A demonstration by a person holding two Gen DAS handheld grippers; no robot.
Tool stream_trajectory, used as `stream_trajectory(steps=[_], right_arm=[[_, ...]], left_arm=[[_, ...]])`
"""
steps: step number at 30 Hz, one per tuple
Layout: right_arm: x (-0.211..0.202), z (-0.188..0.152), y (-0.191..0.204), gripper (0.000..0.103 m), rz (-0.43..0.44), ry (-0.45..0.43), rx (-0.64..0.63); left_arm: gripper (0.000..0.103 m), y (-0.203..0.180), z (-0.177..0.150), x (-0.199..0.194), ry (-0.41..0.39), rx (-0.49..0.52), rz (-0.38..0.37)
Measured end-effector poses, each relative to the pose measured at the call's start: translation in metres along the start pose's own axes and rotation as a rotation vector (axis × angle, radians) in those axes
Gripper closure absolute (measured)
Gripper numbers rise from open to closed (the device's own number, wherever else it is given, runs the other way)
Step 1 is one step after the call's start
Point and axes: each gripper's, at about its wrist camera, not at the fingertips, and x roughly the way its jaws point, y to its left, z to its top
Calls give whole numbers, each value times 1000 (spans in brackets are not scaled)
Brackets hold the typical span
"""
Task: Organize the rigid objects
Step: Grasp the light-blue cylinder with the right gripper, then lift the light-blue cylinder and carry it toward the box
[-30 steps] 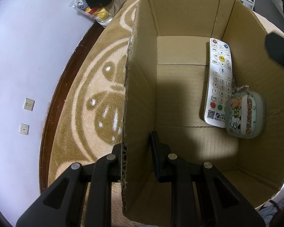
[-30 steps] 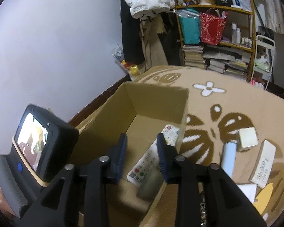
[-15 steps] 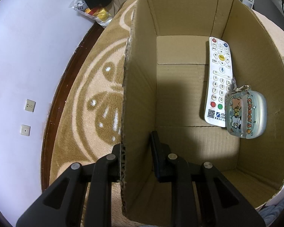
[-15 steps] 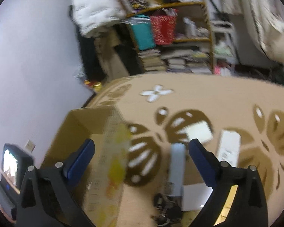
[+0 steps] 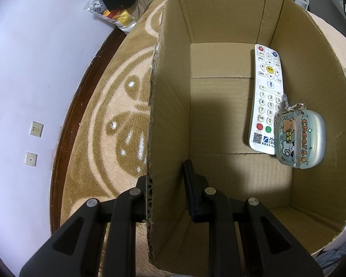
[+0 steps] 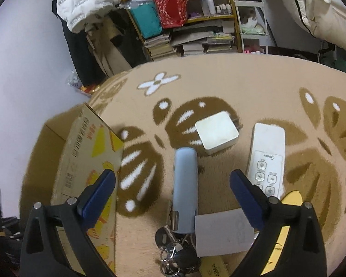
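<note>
Having dropped the earbud case (image 5: pixel 299 138) beside the white remote (image 5: pixel 266 99), my right gripper (image 6: pixel 173 184) gapes empty over the blue tube (image 6: pixel 185 189); left gripper (image 5: pixel 166 184) keeps pinching the box wall (image 5: pixel 168 115).

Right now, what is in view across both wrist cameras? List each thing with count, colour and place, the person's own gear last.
cardboard box: 1, brown, on the rug, open top
TV remote: 1, white, flat on the box floor by a side wall
small case: 1, pale blue with cartoon print, in the box, overlapping the TV remote's end
rug: 1, tan with brown pattern, under everything
blue tube: 1, light blue, on the rug
keys: 1 bunch, dark, at the tube's near end
square block: 1, white, on the rug
air-conditioner remote: 1, white, on the rug
card: 1, white, near edge
left gripper: black, shut on the box wall
right gripper: blue pads, open, above the tube
</note>
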Motion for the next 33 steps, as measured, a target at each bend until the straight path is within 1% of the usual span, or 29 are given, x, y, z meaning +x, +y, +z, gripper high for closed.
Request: stream_trajectory(steps=[1,4,5,7,9,10,11,12,13,16,20,25,29,33], right_arm=[[5,-2,1,0,-7,13,-8],[21,-7,2,8,-21,59,-34],[27,-9,3,12,-23,74,-43],[37,-12,4,23,-30,101,-59],[47,-15,5,41,-42,133,-73],[51,-17,6,46,-50,145,-76],[56,-20,7,59,-85,159,-86],[57,-22,11,72,-146,160,-119],[57,-23,13,72,-174,156,-141],[53,-23,12,73,-173,151,-117],[48,-22,12,74,-172,138,-118],[40,-19,18,74,-134,122,-122],[28,-16,28,74,-125,84,-142],[13,-9,35,74,-96,42,-136]], left_arm=[[83,0,0,0,0,0,0],[83,0,0,0,0,1,2],[83,0,0,0,0,2,2],[83,0,0,0,0,1,1],[83,0,0,0,0,2,1],[83,0,0,0,0,2,2],[83,0,0,0,1,2,2],[83,0,0,0,0,2,2],[83,0,0,0,0,3,3],[83,-1,-2,1,1,5,4],[83,-2,-2,2,3,5,5],[83,-3,-2,2,4,5,4],[83,-3,-2,2,3,7,5],[83,-3,-2,2,4,7,5]])
